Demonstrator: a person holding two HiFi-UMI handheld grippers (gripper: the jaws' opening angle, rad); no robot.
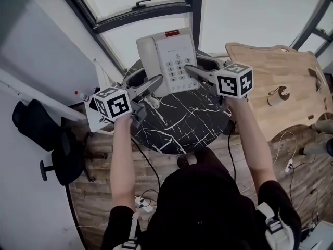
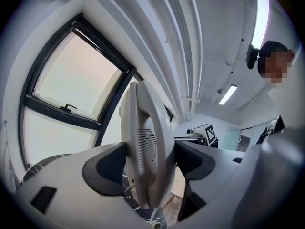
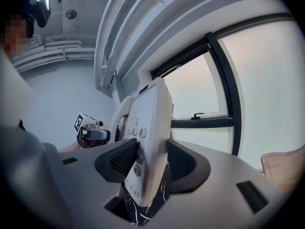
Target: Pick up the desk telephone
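The white desk telephone (image 1: 169,56), with a grey keypad and its handset on the left side, hangs above the round black marble table (image 1: 182,126). My left gripper (image 1: 155,83) is shut on its handset edge, and the pads press both faces of the telephone (image 2: 145,147) in the left gripper view. From the other side my right gripper (image 1: 192,70) is shut on the keypad edge. There the telephone (image 3: 150,137) stands on edge between the dark pads. Each gripper view catches the opposite marker cube, the right one (image 2: 208,132) and the left one (image 3: 88,128).
A light wooden table (image 1: 283,82) adjoins on the right, with a small round object on it. A black chair (image 1: 49,139) stands at the left by the white wall. Dark-framed windows (image 1: 145,9) lie beyond the telephone. Cables (image 1: 286,165) trail on the wooden floor.
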